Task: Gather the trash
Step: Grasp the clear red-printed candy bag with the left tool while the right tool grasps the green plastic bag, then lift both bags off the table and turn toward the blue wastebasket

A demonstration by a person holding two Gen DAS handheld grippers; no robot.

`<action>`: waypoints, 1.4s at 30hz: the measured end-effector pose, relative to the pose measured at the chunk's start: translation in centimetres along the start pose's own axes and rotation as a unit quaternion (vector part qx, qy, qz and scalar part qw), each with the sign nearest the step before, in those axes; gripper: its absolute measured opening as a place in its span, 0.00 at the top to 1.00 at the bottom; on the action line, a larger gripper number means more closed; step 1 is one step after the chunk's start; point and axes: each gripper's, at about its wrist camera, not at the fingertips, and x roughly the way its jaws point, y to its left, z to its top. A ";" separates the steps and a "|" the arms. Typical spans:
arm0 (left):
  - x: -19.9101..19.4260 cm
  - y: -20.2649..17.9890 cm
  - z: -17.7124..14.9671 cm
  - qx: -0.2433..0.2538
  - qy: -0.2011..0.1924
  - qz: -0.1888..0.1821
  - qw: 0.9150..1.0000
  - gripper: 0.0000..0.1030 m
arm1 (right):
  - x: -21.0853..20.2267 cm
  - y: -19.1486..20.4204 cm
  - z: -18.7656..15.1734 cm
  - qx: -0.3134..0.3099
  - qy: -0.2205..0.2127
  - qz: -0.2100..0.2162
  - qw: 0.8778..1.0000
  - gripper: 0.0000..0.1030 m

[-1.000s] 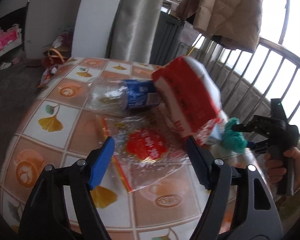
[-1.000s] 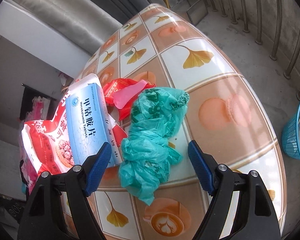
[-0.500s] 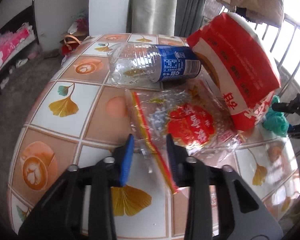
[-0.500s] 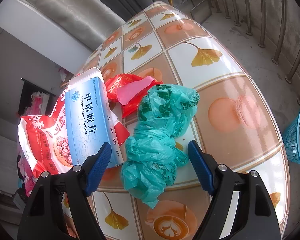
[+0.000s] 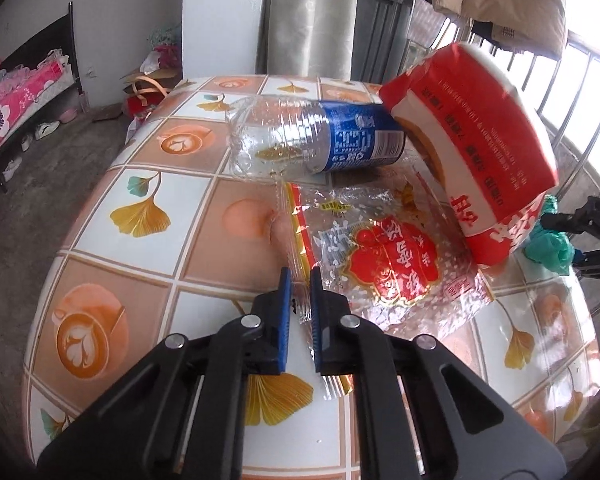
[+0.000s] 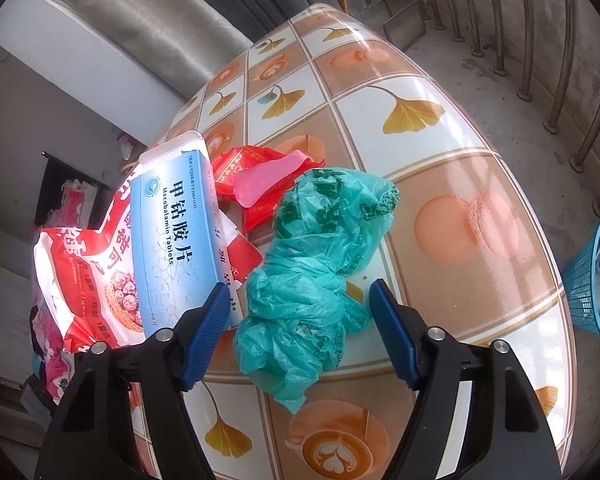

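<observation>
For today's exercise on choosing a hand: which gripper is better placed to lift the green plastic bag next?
Right. The right gripper is open with its fingers on either side of the green bag; the left gripper is already shut on the clear wrapper.

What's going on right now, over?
Left gripper shut on clear wrapper. Right gripper open, straddling green bag. Bottle beside wrapper's far end.

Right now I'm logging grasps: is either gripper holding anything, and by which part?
The left gripper pinches the clear wrapper by its near red-striped edge. The right gripper holds nothing; its open jaws straddle the green plastic bag.
</observation>
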 end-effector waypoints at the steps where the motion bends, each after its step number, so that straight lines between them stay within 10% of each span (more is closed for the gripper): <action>1: -0.1 0.1 0.0 0.000 -0.002 -0.001 1.000 0.93 | 0.0 -0.1 0.0 0.002 0.001 0.001 1.000 0.41; 14: -4.7 1.3 0.0 -0.012 -0.039 -0.015 0.999 0.96 | -1.1 -0.4 -0.3 0.006 -0.013 0.024 1.000 0.57; 42: -18.7 0.6 -0.6 0.021 -0.155 -0.024 0.987 1.00 | -8.4 -0.5 -4.5 -0.006 -0.053 0.085 0.995 0.58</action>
